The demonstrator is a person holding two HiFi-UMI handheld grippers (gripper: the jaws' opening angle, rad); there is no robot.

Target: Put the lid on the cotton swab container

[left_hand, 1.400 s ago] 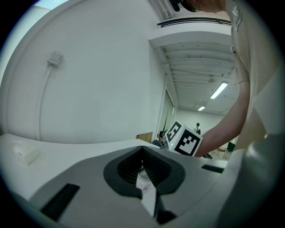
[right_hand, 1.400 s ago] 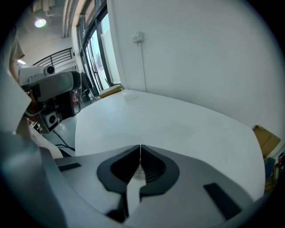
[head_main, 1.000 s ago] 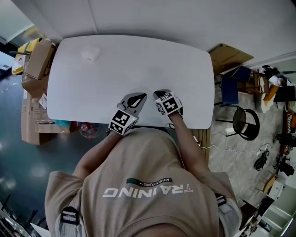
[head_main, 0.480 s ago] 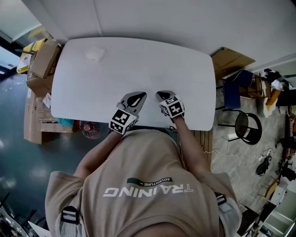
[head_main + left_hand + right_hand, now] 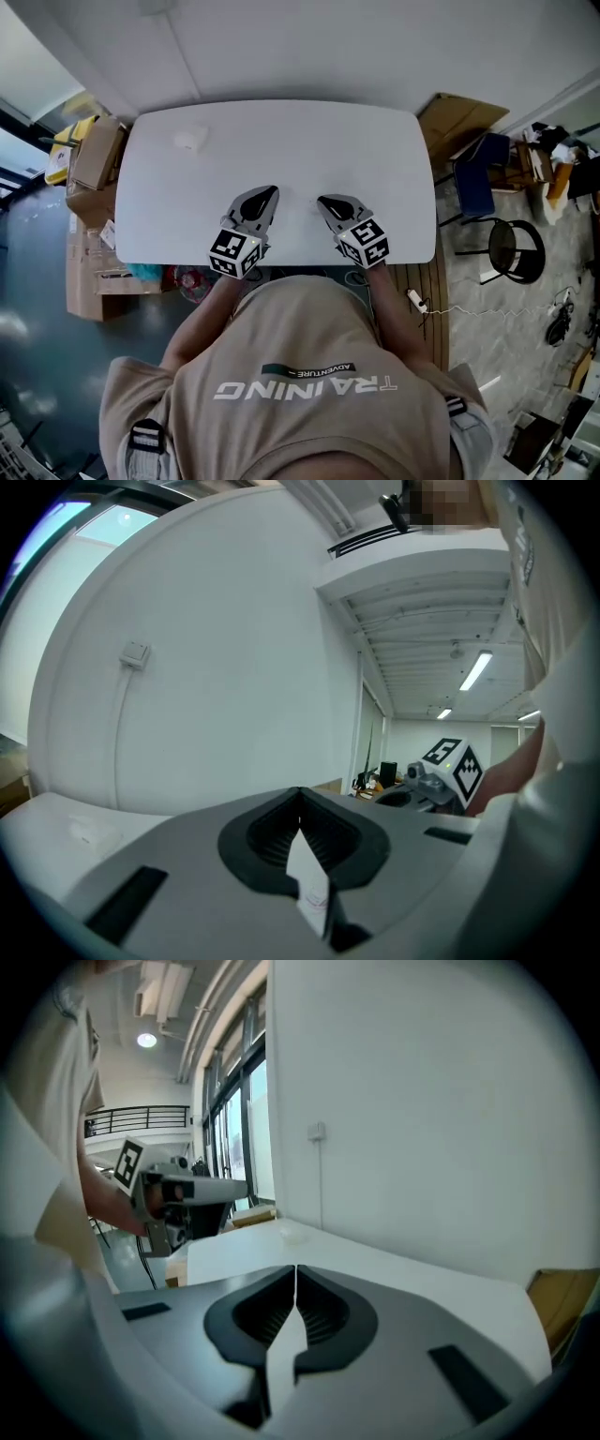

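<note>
— Which colours are seen on the surface (image 5: 281, 141)?
— Plain white is shown throughout; a small pale object (image 5: 190, 139) at its upper left is barely set off from it.
— And on each hand-held gripper?
— The left hand-held gripper (image 5: 267, 193) and the right hand-held gripper (image 5: 324, 200) are finished in grey with black inner linings. Black-and-white square markers are carried on their cubes (image 5: 234, 253).
— Elsewhere?
— A beige shirt (image 5: 300, 412) with white lettering is seen below, and brown cardboard boxes (image 5: 94, 159) at the left edge.

White table (image 5: 309, 150), small white object (image 5: 190, 139)
</note>
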